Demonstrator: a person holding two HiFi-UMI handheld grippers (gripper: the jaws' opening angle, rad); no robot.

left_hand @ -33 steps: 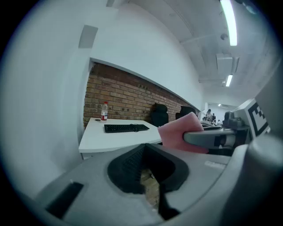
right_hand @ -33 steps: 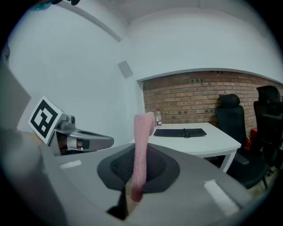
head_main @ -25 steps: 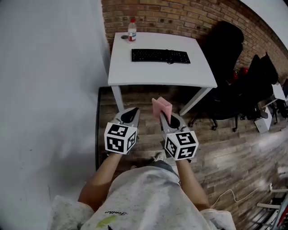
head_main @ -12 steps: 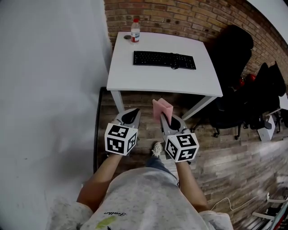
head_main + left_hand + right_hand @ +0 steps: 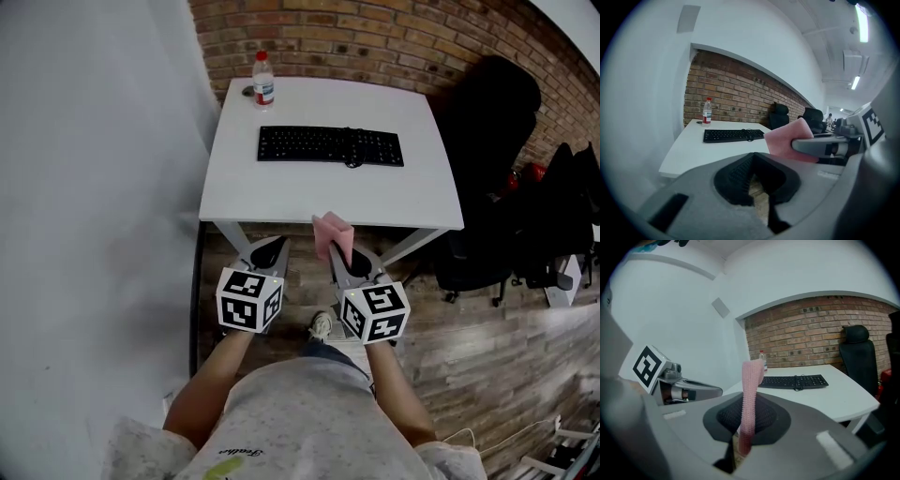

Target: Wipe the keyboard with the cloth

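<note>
1. Starting at your left, the white wall (image 5: 94,187) runs close along the table (image 5: 309,192), so there is little room to swing out on that side.
2. Your left gripper (image 5: 274,246) hangs short of the table's near edge with its jaws closed tip to tip and nothing between them. It looks free to steady the keyboard if it slides.
3. The bottle (image 5: 263,79) stands upright at the far left corner, well behind the keyboard's left end. It is probably safe, but a long leftward stroke that drifts back could tip it.
4. Your right gripper (image 5: 339,253) is clamped on the lower part of the pink cloth (image 5: 331,232), which stands up above the jaws as a loose flap. That free flap is likely what you will drag over the keys.
5. The keyboard (image 5: 330,145) lies flat, parallel to the near edge and about mid-table. Bare white surface shows all round it, so you have room to approach from the front, and no wiping has begun.
6. At your right, the black chair (image 5: 487,103) sits beside the table's right edge, so mind your elbow there.
</note>
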